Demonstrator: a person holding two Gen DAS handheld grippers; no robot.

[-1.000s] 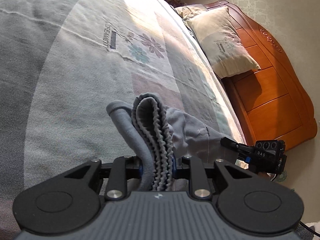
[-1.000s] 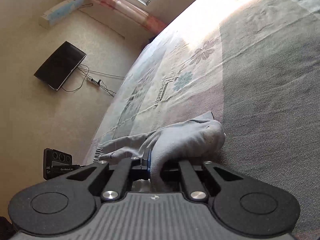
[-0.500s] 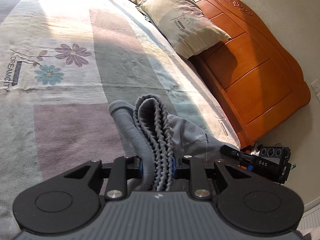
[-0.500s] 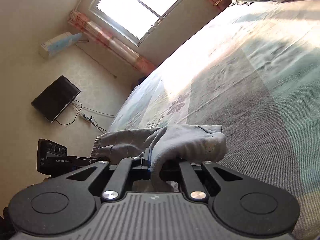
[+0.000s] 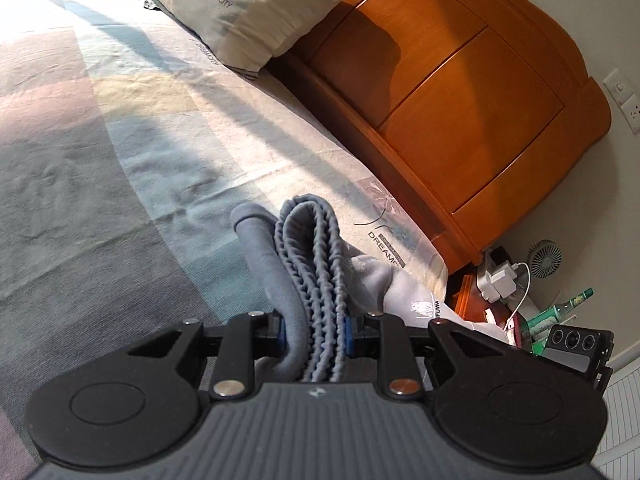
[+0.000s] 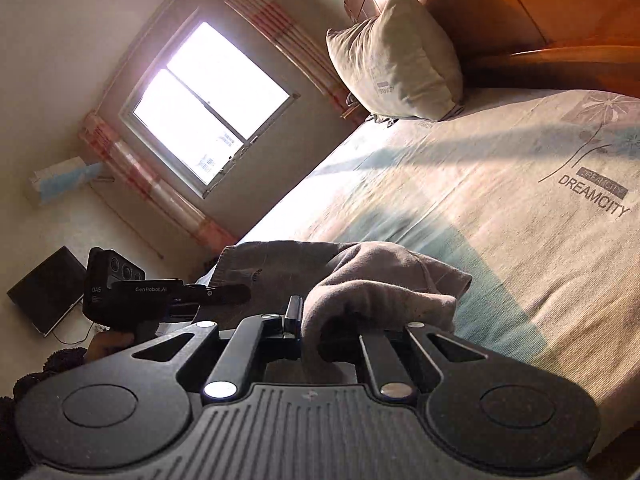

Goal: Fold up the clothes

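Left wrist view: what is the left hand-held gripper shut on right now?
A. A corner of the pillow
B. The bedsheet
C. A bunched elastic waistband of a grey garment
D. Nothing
C: the left hand-held gripper pinches the grey garment at its ribbed, gathered band, above the bedsheet; the pillow lies far off by the headboard.

Ahead of you the pale patchwork bedspread (image 5: 120,152) lies broad and bare, so you can pass freely there. The cream printed pillow (image 5: 248,8) and the orange wooden headboard (image 5: 460,92) block the far end. Cluttered chargers and a green bottle (image 5: 568,304) crowd the floor beside the bed.
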